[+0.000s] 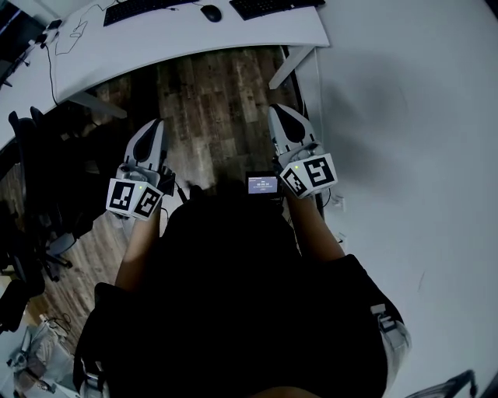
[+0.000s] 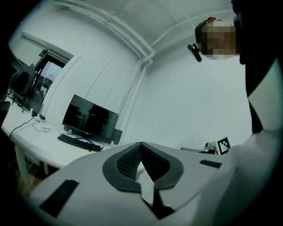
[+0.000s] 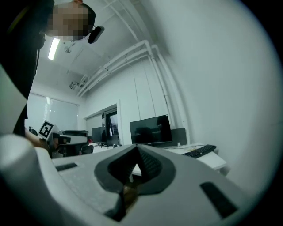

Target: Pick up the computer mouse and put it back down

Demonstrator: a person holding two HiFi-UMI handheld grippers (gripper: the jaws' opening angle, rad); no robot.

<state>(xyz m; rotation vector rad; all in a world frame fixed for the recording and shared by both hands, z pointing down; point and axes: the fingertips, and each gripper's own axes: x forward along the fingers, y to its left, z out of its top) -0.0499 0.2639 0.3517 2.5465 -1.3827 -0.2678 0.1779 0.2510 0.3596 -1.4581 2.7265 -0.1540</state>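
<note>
Both tools are pressed together with nothing between the jaws: the left gripper [image 1: 154, 128] and the right gripper [image 1: 284, 116] are held level, side by side, above the wood floor [image 1: 218, 109]. The mouse [image 1: 211, 13] lies on the white desk [image 1: 179, 39] ahead, between two keyboards [image 1: 144, 9], well apart from both grippers.

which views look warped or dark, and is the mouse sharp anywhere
Head view: dim, little distortion; the computer mouse is small but crisp on the white desk at the frame's top. Left gripper view: strong fisheye, black corners, wall pipes bowed. Right gripper view: same fisheye, with a bright ceiling light strip; no mouse visible in either.
</note>
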